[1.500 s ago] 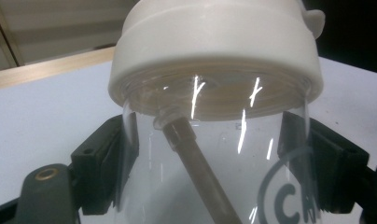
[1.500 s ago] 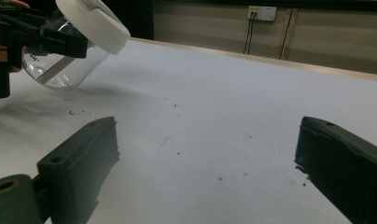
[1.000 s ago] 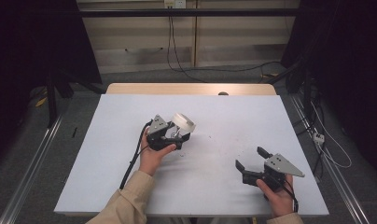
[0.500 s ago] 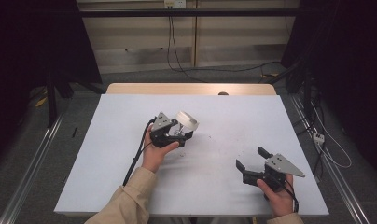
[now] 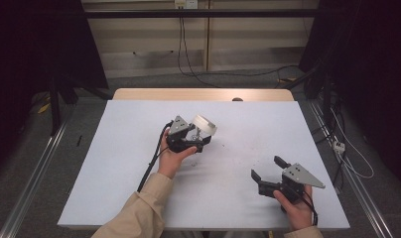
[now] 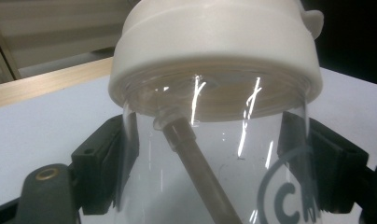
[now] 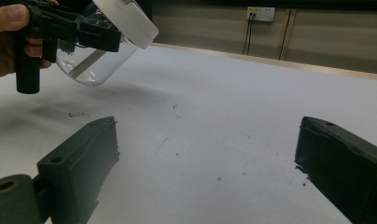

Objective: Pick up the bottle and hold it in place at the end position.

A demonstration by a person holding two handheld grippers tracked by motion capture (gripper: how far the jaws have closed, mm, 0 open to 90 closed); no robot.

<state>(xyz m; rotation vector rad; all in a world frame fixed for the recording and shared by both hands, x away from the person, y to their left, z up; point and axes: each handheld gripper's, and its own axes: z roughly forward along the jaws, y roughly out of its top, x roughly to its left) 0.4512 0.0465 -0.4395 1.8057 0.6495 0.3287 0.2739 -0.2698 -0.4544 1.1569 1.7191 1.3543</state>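
Near the middle of the table (image 5: 114, 163) I had the left gripper (image 5: 201, 141) clamped on a clear plastic cup (image 6: 214, 154), both pads squeezing the see-through wall just under its white lid (image 6: 214, 51), so the cup hung tilted above the white top with a straw (image 6: 196, 168) leaning inside. It looked empty and light, but that smooth wall seemed slippery and a bit squashy to me, so I figured gripping right below the stiff lid rim was the safest spot. My right gripper (image 5: 268, 171) sat low near my edge with its jaws wide apart and nothing between them.
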